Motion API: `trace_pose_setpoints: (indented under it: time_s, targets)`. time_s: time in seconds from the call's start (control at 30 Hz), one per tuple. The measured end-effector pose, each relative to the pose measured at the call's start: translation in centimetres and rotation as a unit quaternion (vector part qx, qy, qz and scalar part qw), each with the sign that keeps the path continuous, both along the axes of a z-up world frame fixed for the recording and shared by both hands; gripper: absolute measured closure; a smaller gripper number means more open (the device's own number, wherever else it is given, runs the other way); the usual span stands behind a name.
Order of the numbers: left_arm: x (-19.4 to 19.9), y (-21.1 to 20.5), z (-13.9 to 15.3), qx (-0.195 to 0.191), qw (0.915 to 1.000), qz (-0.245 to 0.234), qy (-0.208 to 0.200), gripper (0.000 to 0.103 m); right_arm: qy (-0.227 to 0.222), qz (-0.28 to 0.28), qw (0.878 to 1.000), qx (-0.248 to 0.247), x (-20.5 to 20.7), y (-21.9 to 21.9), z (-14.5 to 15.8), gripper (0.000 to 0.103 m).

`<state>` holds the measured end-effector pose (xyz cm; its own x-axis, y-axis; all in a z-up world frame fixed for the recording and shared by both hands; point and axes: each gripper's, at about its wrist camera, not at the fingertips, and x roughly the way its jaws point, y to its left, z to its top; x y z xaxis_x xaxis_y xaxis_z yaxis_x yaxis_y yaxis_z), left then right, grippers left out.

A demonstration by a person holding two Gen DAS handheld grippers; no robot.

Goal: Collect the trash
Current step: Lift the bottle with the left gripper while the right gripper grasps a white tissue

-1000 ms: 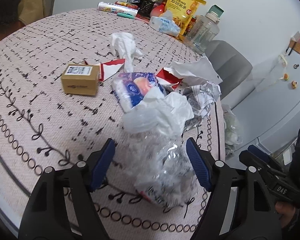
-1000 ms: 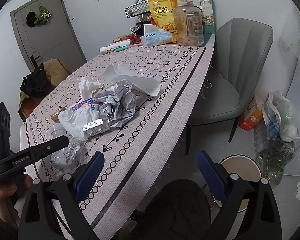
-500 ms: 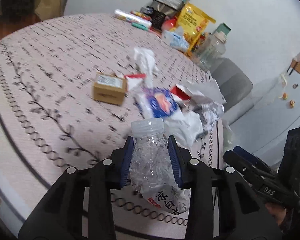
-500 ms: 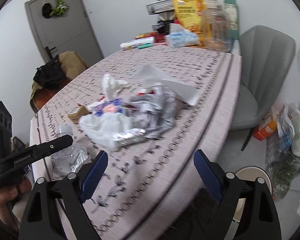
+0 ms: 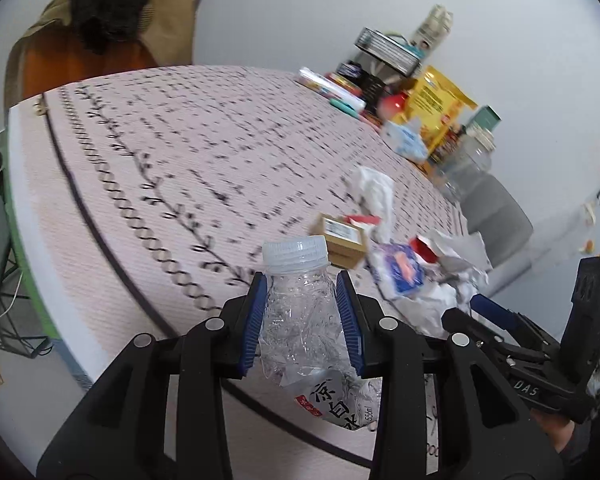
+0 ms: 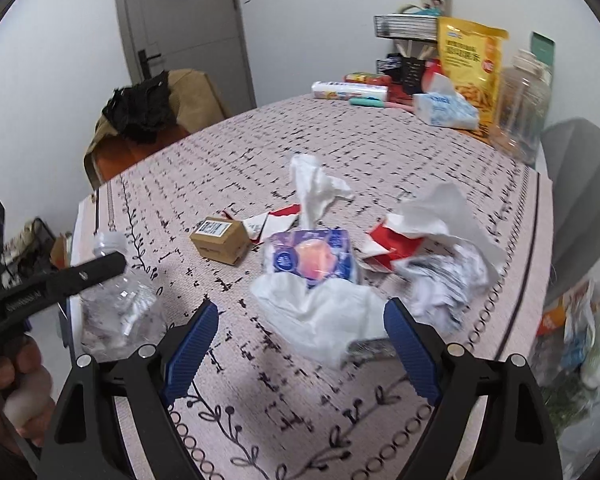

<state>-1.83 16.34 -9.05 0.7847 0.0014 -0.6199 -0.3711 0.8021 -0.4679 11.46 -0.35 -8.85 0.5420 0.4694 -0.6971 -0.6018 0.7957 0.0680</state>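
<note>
Bottle [image 5: 305,322]: crushed, clear, capped, pinched between the blue pads [image 5: 255,322] of my left gripper [image 5: 304,324], held above the table [image 5: 180,168] near its edge. Left view only: the torn label hanging under the bottle. Right view only: the trash pile whole, with tissue [image 6: 320,316], blue pack [image 6: 312,258], crumpled paper [image 6: 440,280] and small box [image 6: 220,240]. My right gripper [image 6: 300,344] is spread wide, nothing between its pads, over the tissue.

The table [image 6: 380,152] carries a patterned pink tablecloth. On it lie a cardboard box [image 6: 220,240], crumpled tissues [image 6: 320,316], a tissue pack [image 6: 312,258] and crumpled paper [image 6: 440,280].
</note>
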Motion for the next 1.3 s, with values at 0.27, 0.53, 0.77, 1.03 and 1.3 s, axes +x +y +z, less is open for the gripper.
trace_pose_setpoints:
  time_s: [0.27, 0.53, 0.77, 1.03, 1.3]
  targets:
    - [-1.4, 2.1, -0.5, -0.008, 0.9997, 0.023, -0.003, 0.067, -0.022, 0.021, 0.997, -0.067, 0.2, 3.4, -1.6, 0.044]
    - [-1.8, 2.0, -0.2, -0.003, 0.9996, 0.027, -0.007, 0.067, -0.013, 0.058, 0.997, -0.041, -0.2, 4.2, -0.2, 0.095]
    - [-1.5, 1.1, 0.8, 0.007, 0.9996, 0.023, -0.014, 0.067, -0.009, 0.096, 0.995, 0.029, -1.5, 3.7, 3.1, 0.097]
    - [-0.4, -0.6, 2.7, 0.025, 0.9993, 0.0, -0.029, 0.067, -0.031, 0.096, 0.992, 0.075, -2.9, 1.3, 6.3, 0.098]
    - [1.7, -3.9, 4.6, 0.04, 0.9974, -0.038, -0.047, 0.067, -0.049, 0.048, 0.993, 0.097, -2.6, -3.3, 8.1, 0.098]
